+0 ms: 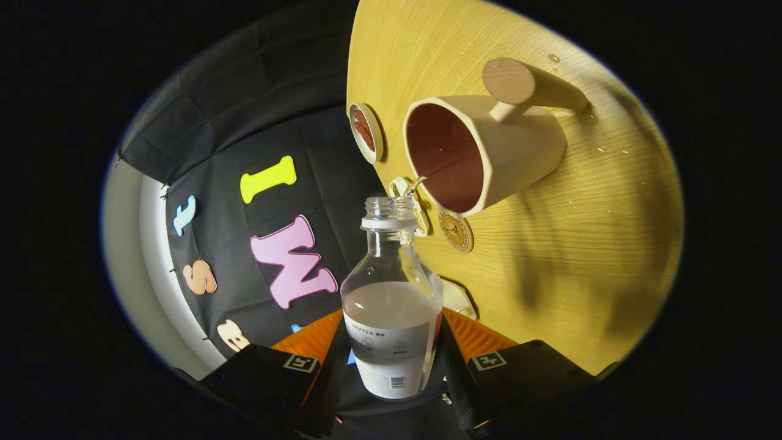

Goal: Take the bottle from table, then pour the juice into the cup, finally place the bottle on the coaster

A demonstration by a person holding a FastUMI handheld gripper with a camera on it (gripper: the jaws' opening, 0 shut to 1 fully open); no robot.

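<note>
The gripper [391,351] has its fingers [314,342] pressed on either side of the uncapped bottle [391,318], tilted so its neck points at the cup [482,150] standing on the wooden bench [580,244].

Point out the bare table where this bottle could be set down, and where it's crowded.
The gripper is shut on the bottle, tipped toward the cup. Bare wood on the table spreads beyond the cup's base, away from its mouth. Crowded: around the bottle's neck, where the round coaster, a small sticker and a dish sit near the cup's mouth.
</note>
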